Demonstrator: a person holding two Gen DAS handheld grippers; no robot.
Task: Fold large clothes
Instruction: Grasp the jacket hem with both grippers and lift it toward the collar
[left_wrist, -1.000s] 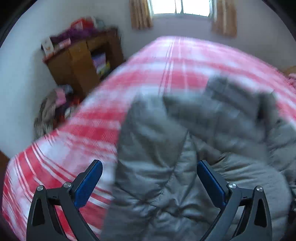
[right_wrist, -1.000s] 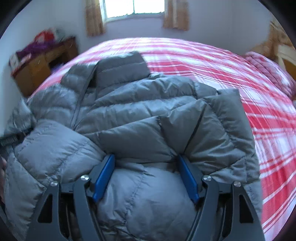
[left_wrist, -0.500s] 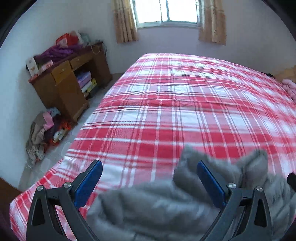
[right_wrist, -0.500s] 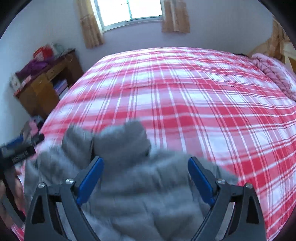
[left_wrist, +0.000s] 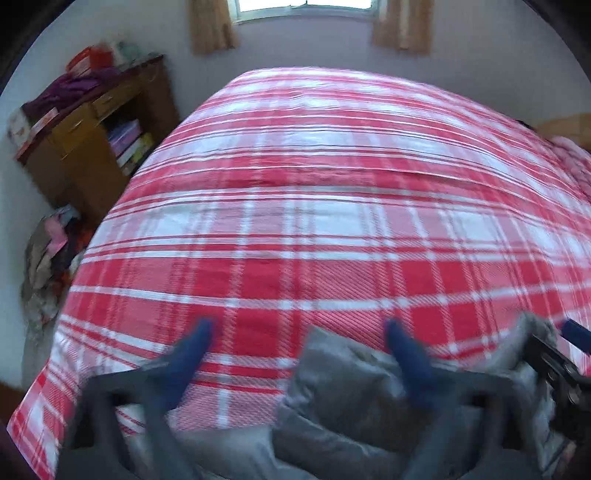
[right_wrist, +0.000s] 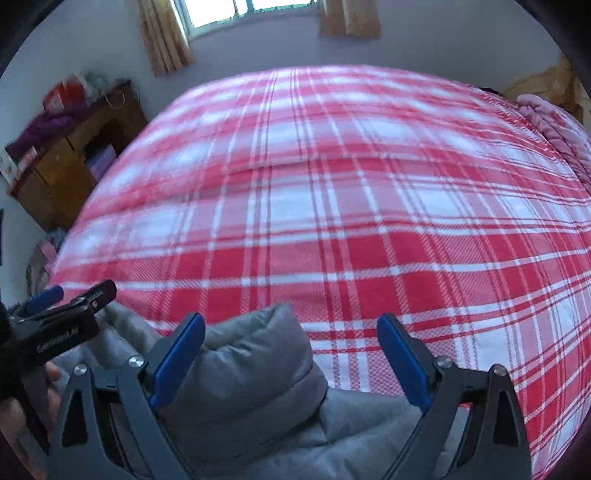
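At the near edge of the plaid bed (right_wrist: 332, 221), the grey puffer jacket (right_wrist: 255, 369) lies bunched, so we judge folding unfinished. Our left tool (left_wrist: 299, 354), blurred, is closing with jacket seemingly between its jaws; our right tool (right_wrist: 291, 354) stands wide, narrowing slightly, gripping nothing. No containers matter here.

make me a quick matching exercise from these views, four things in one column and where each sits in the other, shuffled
Things:
1. grey puffer jacket
2. wooden cabinet
3. window
4. pile of clothes

Places:
A. in the far wall, between curtains
B. on the floor, left of the bed
C. at the near edge of the red plaid bedspread
D. against the wall, left of the bed

Pairs: 1-C, 2-D, 3-A, 4-B
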